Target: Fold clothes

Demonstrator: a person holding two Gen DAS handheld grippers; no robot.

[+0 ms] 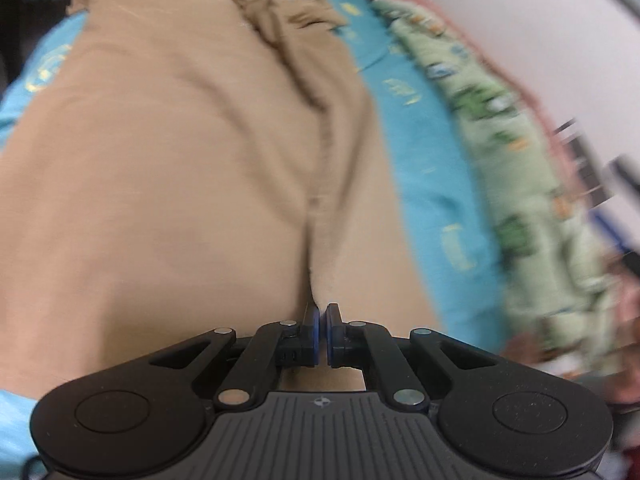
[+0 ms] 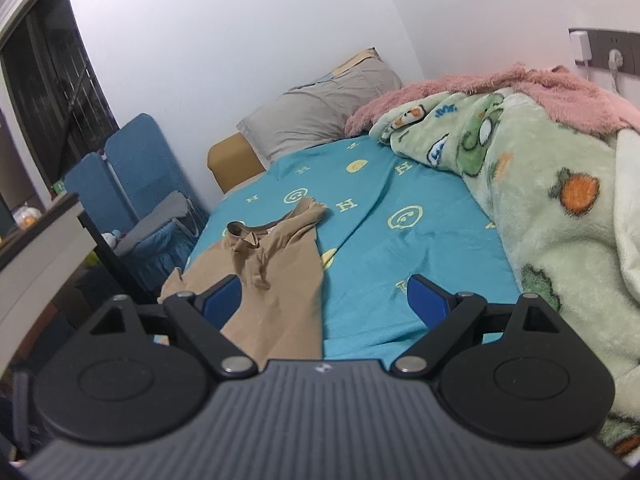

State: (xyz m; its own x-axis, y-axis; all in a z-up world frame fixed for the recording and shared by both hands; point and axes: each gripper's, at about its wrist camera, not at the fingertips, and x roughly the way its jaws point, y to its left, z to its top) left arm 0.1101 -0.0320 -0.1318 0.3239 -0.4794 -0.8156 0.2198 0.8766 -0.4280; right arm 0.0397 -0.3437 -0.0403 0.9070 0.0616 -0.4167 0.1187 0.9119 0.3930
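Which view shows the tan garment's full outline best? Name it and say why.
The right wrist view: the tan garment lies stretched along the blue sheet, sharp, its far end and both sides visible. The left wrist view shows the tan garment close and blurred, filling the frame, with the left claw shut on its near edge.

blurred green blanket [image 1: 520, 184], tan garment [image 1: 180, 180] cropped left

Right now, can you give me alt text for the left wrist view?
The left gripper is shut on the near edge of a tan garment spread over a blue bedsheet. A green blanket lies blurred on the right.
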